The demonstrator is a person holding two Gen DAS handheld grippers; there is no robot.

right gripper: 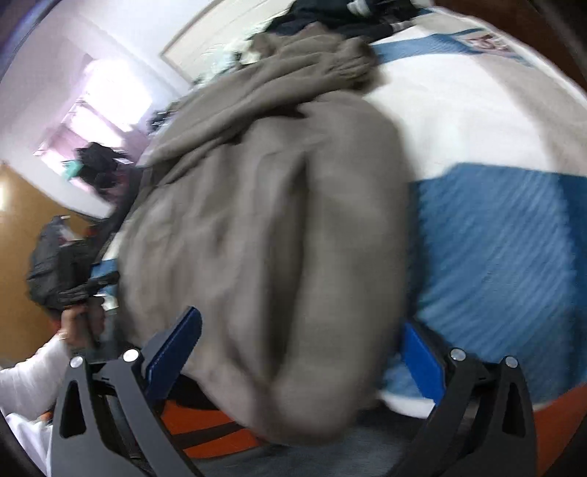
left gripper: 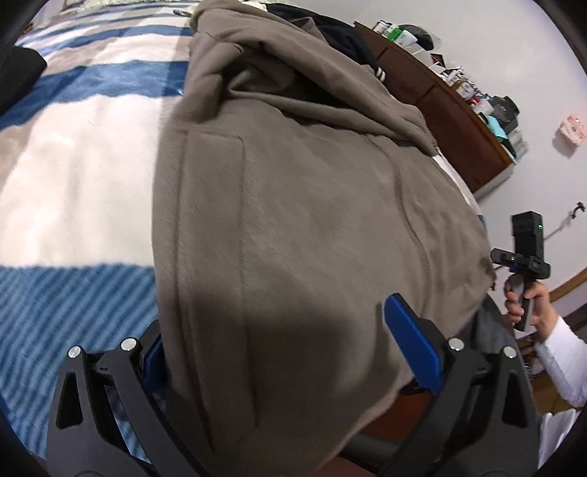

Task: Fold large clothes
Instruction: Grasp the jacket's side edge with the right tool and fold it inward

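Observation:
A large grey-brown hoodie lies on the bed, its hem toward me and its sleeves and hood bunched at the far end. My left gripper is open, its blue pads wide apart on either side of the hoodie's hem, which drapes between them. In the right wrist view the same hoodie fills the middle, blurred. My right gripper is open too, its pads straddling the near hem. The right gripper also shows in the left wrist view, held in a hand beside the bed.
The bed carries a blue-and-white striped blanket. Dark clothes lie beyond the hoodie. A brown dresser with small items on top stands along the white wall. An orange bed edge shows below the blanket.

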